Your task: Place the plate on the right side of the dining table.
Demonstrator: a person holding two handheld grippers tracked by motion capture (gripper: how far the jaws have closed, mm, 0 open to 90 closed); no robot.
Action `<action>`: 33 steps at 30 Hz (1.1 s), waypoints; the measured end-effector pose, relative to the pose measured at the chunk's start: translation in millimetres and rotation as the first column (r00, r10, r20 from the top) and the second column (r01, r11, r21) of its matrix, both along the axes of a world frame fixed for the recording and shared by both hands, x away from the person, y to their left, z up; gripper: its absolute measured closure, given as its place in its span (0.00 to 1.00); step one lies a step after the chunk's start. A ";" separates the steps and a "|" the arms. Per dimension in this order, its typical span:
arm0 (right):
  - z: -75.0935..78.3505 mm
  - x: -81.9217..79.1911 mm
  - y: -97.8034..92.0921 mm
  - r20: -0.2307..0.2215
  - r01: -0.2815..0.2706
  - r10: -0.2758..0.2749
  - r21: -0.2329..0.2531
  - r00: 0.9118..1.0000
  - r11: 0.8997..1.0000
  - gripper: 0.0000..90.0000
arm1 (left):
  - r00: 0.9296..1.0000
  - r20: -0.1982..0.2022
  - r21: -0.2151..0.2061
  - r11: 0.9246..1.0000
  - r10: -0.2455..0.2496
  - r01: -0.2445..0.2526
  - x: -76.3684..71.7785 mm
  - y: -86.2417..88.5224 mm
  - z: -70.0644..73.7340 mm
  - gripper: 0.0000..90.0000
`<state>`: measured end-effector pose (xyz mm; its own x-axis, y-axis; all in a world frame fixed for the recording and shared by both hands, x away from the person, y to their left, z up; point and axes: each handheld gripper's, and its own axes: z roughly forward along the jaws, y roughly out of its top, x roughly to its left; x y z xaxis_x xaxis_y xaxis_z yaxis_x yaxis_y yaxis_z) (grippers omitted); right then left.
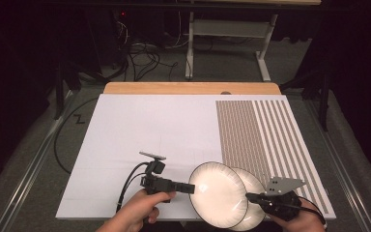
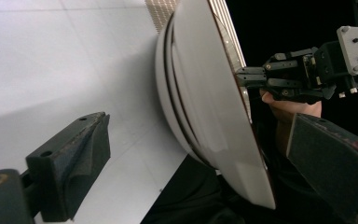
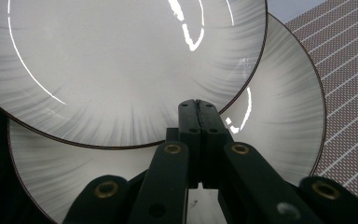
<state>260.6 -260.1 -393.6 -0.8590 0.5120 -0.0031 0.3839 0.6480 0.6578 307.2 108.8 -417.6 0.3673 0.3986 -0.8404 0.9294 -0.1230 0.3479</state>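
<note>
White glazed ware, high view: two round plates are lying overlapped at the near right of the bench [image 1: 140, 125]; the upper plate [image 1: 217, 193] is resting partly on the lower plate [image 1: 251, 193], beside the striped mat [image 1: 265, 130].
Left gripper, high view: left gripper [image 1: 192, 188] is reaching in from the left hand [image 1: 140, 210], its tip meeting the upper plate's left rim.
Right gripper, high view: right gripper [image 1: 249, 196] is coming in from the right hand [image 1: 297, 220], its tip lying at the seam where the two plates are overlapping.
Plates, left gripper view: upper plate [image 2: 214, 93] is standing between this gripper's two pads, and the lower plate [image 2: 165, 93] is stacking close beneath it.
Left jaws, left gripper view: jaws are standing spread, straddling the upper rim and not yet pinching it; judged to be lining up a grasp.
Far gripper, left gripper view: right gripper [image 2: 238, 77] is touching the plate edge from the opposite side.
Right jaws, right gripper view: right gripper [image 3: 198, 105] is showing its jaws pressed together; whether a rim is caught between them, I cannot tell.
Purpose, judged: closed tip is probably bracing or prising at the overlap while the other side is being taken.
Finish, right gripper view: upper plate [image 3: 121, 60] and lower plate [image 3: 279, 107] are showing glossy white faces, grey radial streaking toward thin dark rims, and bright glare.
</note>
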 end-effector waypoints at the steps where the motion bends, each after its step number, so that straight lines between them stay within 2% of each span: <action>1: 0.1 -0.1 0.0 -0.001 0.001 -0.001 -0.001 1.000 1.000 1.00 | 1.000 -0.007 -0.004 1.000 -0.006 0.006 -0.2 -2.4 -0.4 0.09; 8: -0.1 -0.1 0.4 -0.001 0.002 -0.002 -0.001 1.000 1.000 1.00 | 0.998 -0.027 0.001 0.998 -0.062 0.062 -3.0 -23.8 -3.2 0.20; 12: -0.1 -0.3 0.5 0.000 0.001 -0.001 -0.002 1.000 1.000 1.00 | 0.998 -0.039 0.011 0.999 -0.047 0.047 -4.7 -29.9 -3.8 0.25; 18: -0.1 -0.5 0.5 0.000 0.002 -0.002 -0.002 1.000 1.000 1.00 | 0.998 -0.043 0.030 0.999 -0.044 0.045 -5.9 -32.6 -0.4 0.44; 26: 0.1 -1.0 0.9 0.001 0.006 -0.006 -0.005 1.000 1.000 1.00 | 0.997 -0.054 0.046 0.997 -0.054 0.057 -7.5 -34.6 -1.5 0.63; 33: 0.1 -1.0 0.8 0.001 0.005 -0.005 -0.005 1.000 1.000 1.00 | 0.997 -0.060 0.057 0.997 -0.043 0.047 -7.7 -35.0 -1.1 0.66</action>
